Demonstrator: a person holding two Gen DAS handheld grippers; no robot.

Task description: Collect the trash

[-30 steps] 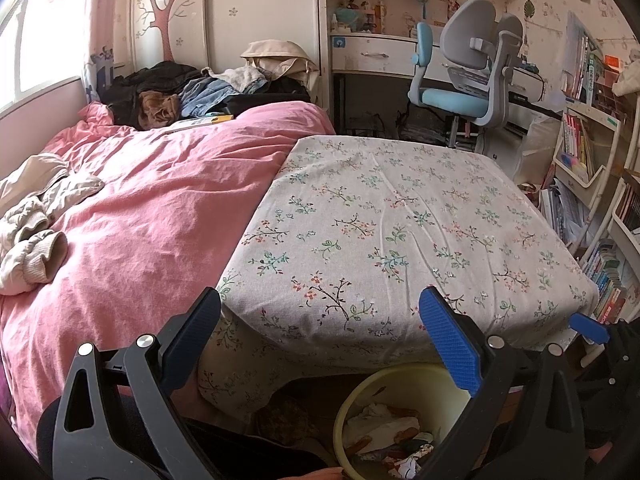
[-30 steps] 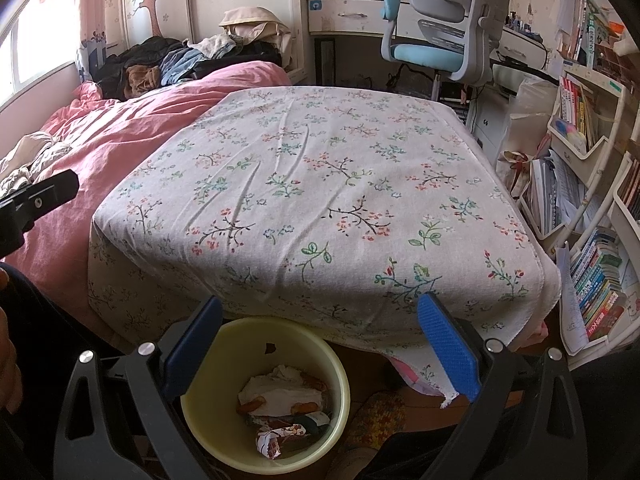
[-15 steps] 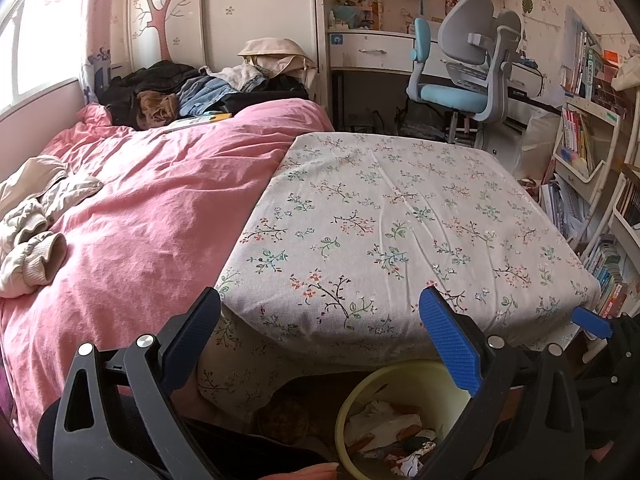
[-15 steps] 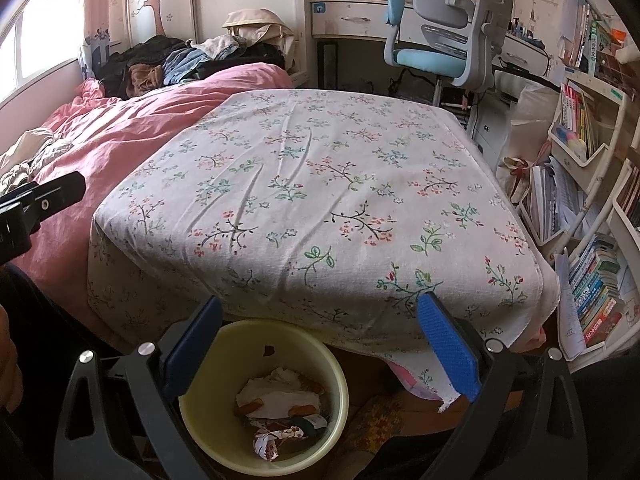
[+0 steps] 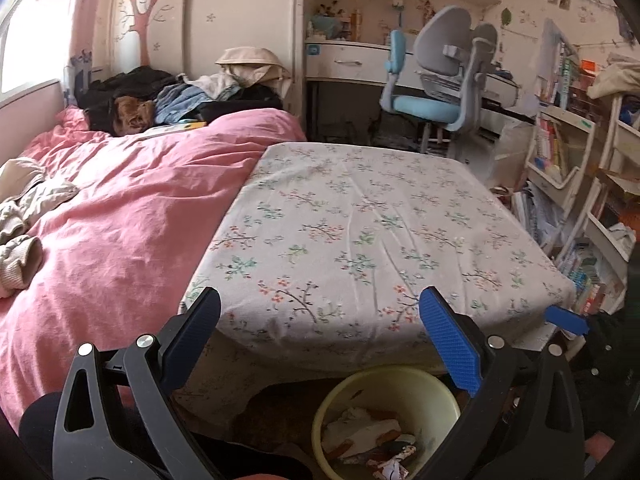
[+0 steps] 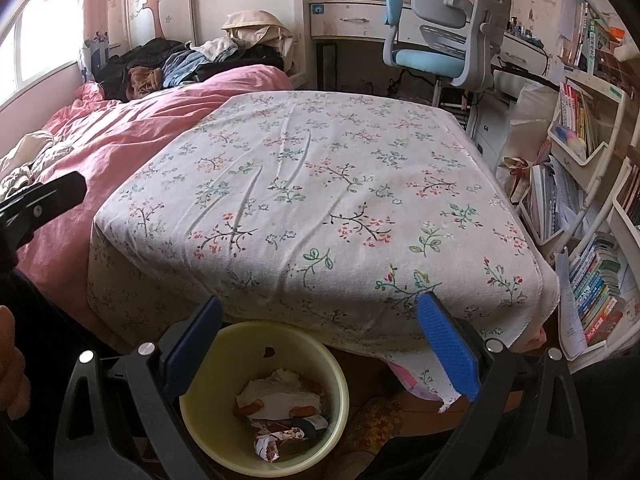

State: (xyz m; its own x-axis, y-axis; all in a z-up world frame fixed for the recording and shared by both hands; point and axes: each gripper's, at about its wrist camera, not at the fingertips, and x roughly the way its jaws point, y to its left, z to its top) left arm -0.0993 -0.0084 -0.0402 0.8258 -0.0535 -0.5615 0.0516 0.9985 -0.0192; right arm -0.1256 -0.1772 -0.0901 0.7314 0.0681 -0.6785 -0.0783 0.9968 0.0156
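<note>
Both grippers hang above a yellow bin (image 6: 224,436) that stands on the floor, tucked partly under the near edge of a floral-clothed table (image 6: 320,200). The left gripper (image 5: 320,344) is released, its blue pads spread wide with nothing between them; the right gripper (image 6: 318,340) is likewise released and empty.

The right wrist view shows the bin almost whole at 6 o'clock, holding crumpled white paper (image 6: 280,394) and a printed wrapper (image 6: 272,440). In the left wrist view the same bin (image 5: 440,396) sits at 5 o'clock, its right side hidden behind the gripper finger. Only the left wrist view shows the right gripper's blue tip, at 3 o'clock (image 5: 566,320). Only the right wrist view shows a person's hand (image 6: 10,364), cut off at 9 o'clock.

The smaller bin contents are too jumbled to identify. A pink duvet (image 5: 120,216) lies at 9 o'clock.
</note>
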